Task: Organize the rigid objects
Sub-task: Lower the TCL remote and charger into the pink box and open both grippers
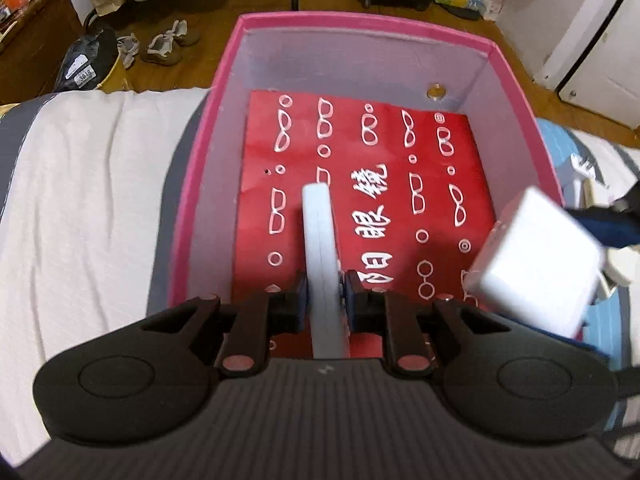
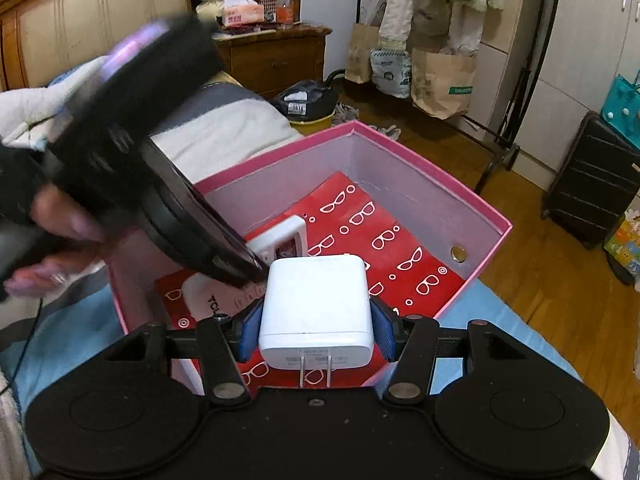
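A pink box (image 1: 516, 92) sits on the bed with a red glasses-print sheet (image 1: 392, 184) lining its floor. My left gripper (image 1: 324, 296) is shut on a flat white device (image 1: 318, 240), held edge-up above the sheet inside the box. In the right wrist view that device (image 2: 286, 236) shows a small screen. My right gripper (image 2: 316, 326) is shut on a white charger plug (image 2: 316, 308), prongs facing the camera, over the near rim of the pink box (image 2: 440, 196). The charger (image 1: 536, 264) appears blurred at the right of the left wrist view.
A white remote-like object marked TCL (image 2: 206, 300) lies on the red sheet in the box's near left corner. The bed has a white and grey cover (image 1: 88, 208) to the left. A black suitcase (image 2: 592, 184) and paper bags (image 2: 440, 80) stand on the wooden floor.
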The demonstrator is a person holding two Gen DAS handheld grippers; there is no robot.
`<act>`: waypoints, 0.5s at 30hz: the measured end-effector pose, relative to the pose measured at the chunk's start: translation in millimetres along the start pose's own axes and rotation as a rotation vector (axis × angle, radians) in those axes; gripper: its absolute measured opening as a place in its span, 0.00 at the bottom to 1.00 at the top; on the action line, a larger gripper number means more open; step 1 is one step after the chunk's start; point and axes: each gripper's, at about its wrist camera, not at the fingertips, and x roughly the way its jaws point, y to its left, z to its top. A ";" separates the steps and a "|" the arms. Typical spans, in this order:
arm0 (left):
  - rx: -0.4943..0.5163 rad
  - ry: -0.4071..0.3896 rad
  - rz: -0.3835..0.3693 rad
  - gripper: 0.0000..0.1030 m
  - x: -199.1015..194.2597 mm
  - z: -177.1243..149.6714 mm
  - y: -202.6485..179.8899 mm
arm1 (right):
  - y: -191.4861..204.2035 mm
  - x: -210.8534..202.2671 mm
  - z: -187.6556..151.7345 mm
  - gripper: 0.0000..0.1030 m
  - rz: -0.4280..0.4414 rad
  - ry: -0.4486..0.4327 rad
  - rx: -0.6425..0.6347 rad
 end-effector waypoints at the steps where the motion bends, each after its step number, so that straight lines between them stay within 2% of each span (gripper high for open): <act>1: -0.006 -0.006 0.002 0.17 -3.7 0.9 2.6 | 1.6 1.9 -0.2 0.58 -0.001 0.004 -0.008; 7: 0.064 -0.088 0.096 0.14 -23.8 2.2 0.5 | 14.6 17.4 1.9 0.58 0.011 0.028 -0.070; 15: 0.030 -0.102 0.077 0.14 -38.3 -4.2 2.5 | 24.8 40.2 5.8 0.58 -0.014 0.089 -0.096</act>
